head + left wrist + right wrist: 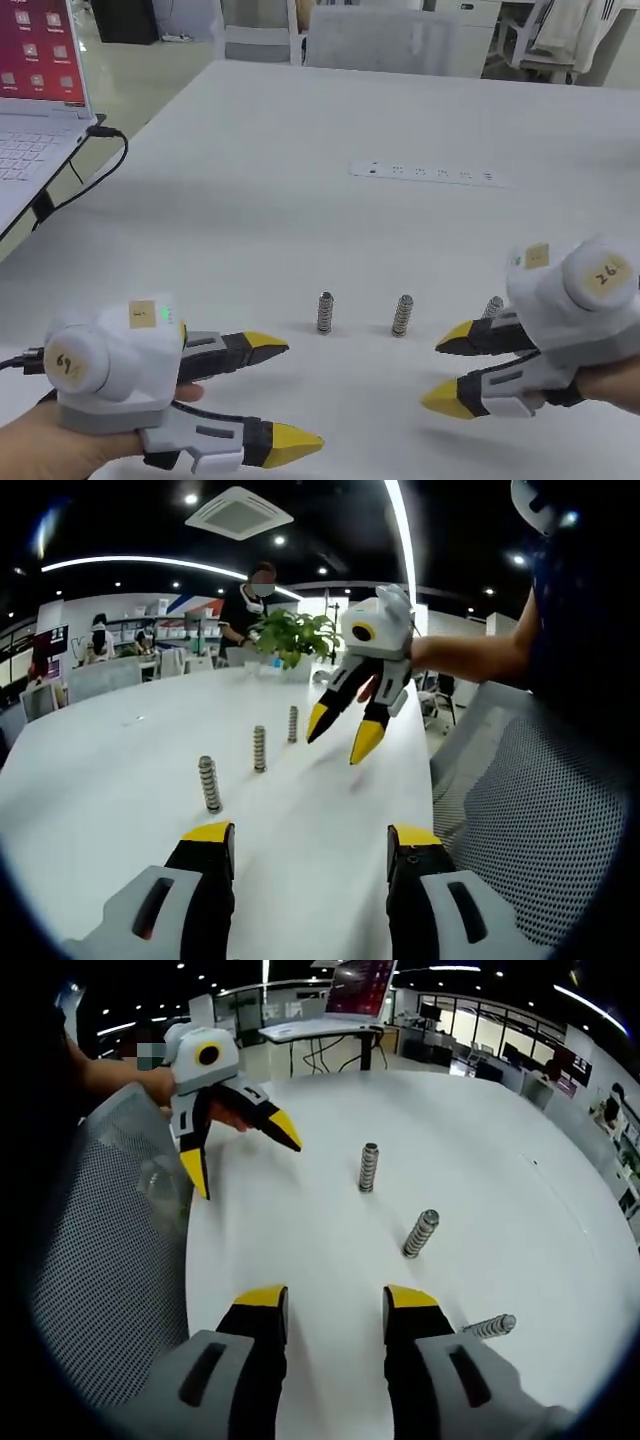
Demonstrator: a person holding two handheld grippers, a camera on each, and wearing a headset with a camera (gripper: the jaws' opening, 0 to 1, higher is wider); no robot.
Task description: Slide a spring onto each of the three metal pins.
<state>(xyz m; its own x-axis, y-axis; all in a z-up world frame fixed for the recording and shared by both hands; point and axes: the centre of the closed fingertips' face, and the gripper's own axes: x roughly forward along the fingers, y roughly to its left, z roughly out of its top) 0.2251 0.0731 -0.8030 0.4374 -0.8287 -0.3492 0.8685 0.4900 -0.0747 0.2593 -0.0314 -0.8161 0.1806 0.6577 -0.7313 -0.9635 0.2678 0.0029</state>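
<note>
We hold the left gripper (300,393) and right gripper (432,374) wide open and empty, flanking three upright springs (402,315) near the front edge of the tabletop (300,180).

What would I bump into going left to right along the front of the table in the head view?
left gripper → first spring → second spring → right gripper
</note>
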